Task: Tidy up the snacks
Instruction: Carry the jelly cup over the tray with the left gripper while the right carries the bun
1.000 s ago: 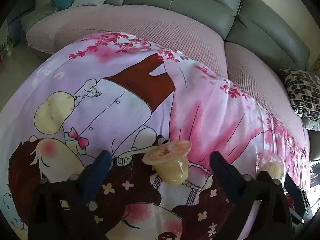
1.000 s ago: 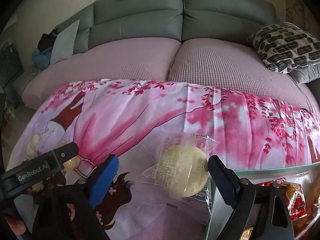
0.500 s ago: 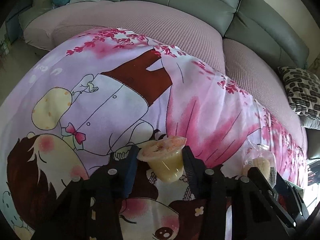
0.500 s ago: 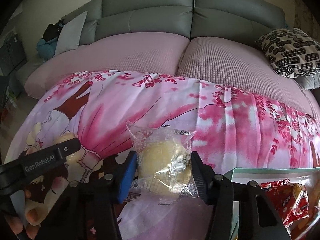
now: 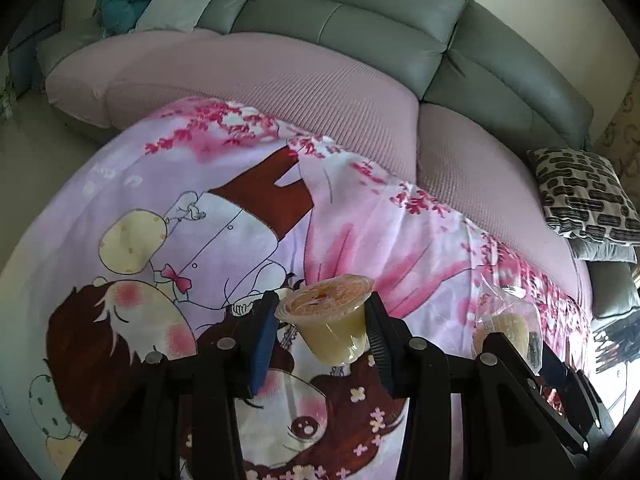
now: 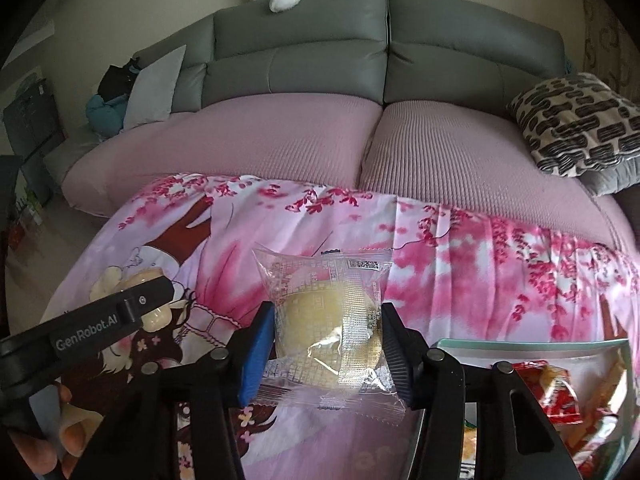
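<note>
Between the fingers of the left gripper [image 5: 322,330] a jelly cup [image 5: 330,320] with an orange foil lid is clamped and held clear above the pink cartoon blanket [image 5: 224,216]. A round pastry in a clear wrapper [image 6: 330,322] is gripped in the same way by the right gripper [image 6: 328,344], its pads pressed on both sides. At the lower right, red snack packets [image 6: 560,388] are seen in a clear box [image 6: 520,345]. Behind the blanket, a grey sofa [image 6: 380,52] with a patterned cushion [image 6: 576,124] is seen.

I see a pink cartoon sheet [image 5: 248,184] spread over the surface; clear snack bin [image 6: 532,346] sits at its rt edge.
</note>
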Available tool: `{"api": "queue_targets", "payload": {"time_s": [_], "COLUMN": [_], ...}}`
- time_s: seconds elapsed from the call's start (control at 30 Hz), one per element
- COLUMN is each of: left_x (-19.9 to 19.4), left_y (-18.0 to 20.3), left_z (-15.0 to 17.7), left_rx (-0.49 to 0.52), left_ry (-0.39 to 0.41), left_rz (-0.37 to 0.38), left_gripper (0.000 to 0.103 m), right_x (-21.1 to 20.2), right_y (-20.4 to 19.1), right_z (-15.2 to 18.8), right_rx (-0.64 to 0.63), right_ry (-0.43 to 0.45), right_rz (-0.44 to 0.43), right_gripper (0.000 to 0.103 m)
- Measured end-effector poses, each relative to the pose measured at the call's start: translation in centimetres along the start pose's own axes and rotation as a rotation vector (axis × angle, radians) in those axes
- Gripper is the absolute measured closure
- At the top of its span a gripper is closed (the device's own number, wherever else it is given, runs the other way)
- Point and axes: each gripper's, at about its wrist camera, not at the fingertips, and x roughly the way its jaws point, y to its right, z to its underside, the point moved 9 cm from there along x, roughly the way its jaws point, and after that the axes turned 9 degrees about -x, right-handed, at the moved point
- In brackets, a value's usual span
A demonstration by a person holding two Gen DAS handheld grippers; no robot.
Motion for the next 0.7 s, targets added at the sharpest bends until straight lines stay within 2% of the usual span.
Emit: {"api": "queue_targets", "payload": {"time_s": [0.4,0.7], "left_x": [-3.9,-6.8], "left_y": [2.0,6.0], "left_z": [0.8,1.7], "left_rx": [0.063,0.139], "left_ry": [0.052,0.074], "left_rz": [0.034,0.125], "left_gripper": [0.058,0.058], "right_x": [-4.9,-8.5], "right_y": [2.1,5.8], "right_z": [-0.1,1.8], "right_rx": [0.024,0.114], "right_ry": [0.046,0.068], "right_rz": [0.050,0.102], "right_gripper": [0.048,0.048]}}
